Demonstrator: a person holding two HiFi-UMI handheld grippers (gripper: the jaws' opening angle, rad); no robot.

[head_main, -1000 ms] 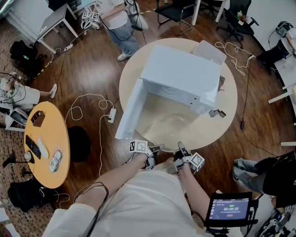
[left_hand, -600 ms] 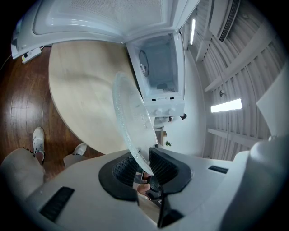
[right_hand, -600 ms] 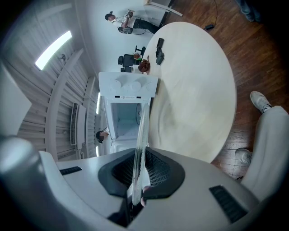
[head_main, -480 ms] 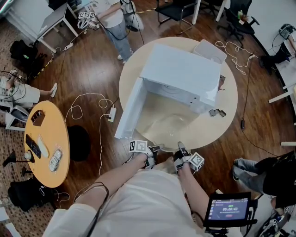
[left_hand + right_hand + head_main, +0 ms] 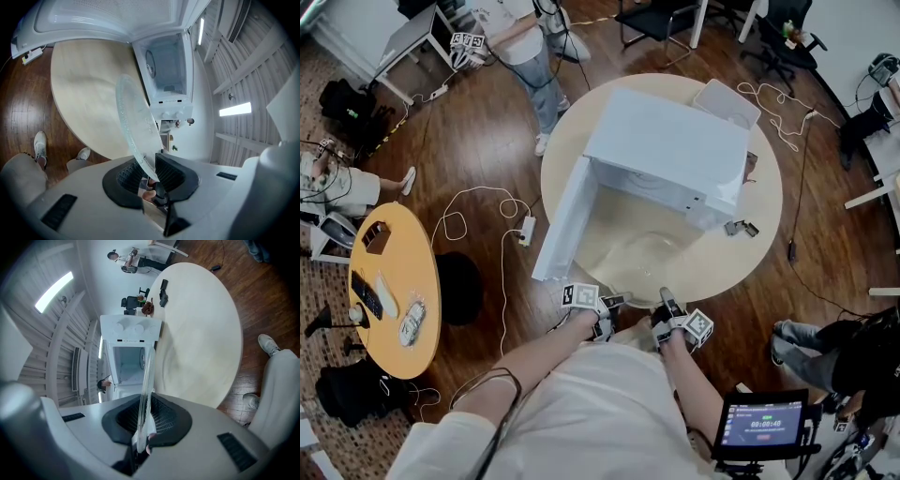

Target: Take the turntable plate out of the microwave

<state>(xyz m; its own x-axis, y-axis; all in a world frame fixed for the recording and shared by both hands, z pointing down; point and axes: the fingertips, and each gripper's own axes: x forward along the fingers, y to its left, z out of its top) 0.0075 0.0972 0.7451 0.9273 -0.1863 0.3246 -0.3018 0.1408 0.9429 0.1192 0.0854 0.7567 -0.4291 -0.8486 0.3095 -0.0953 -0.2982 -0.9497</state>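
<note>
Between the clamped jaws of left gripper (image 5: pixel 149 172) and right gripper (image 5: pixel 144 420), the turntable plate (image 5: pixel 639 255) is outside the microwave (image 5: pixel 666 150), over the desk (image 5: pixel 759 220); next it likely needs lowering level, then releasing.

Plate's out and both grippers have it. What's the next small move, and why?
Probably lower the plate onto the table before releasing: left gripper and right gripper both clamp its near rim, and it is clear of the open microwave.
</note>
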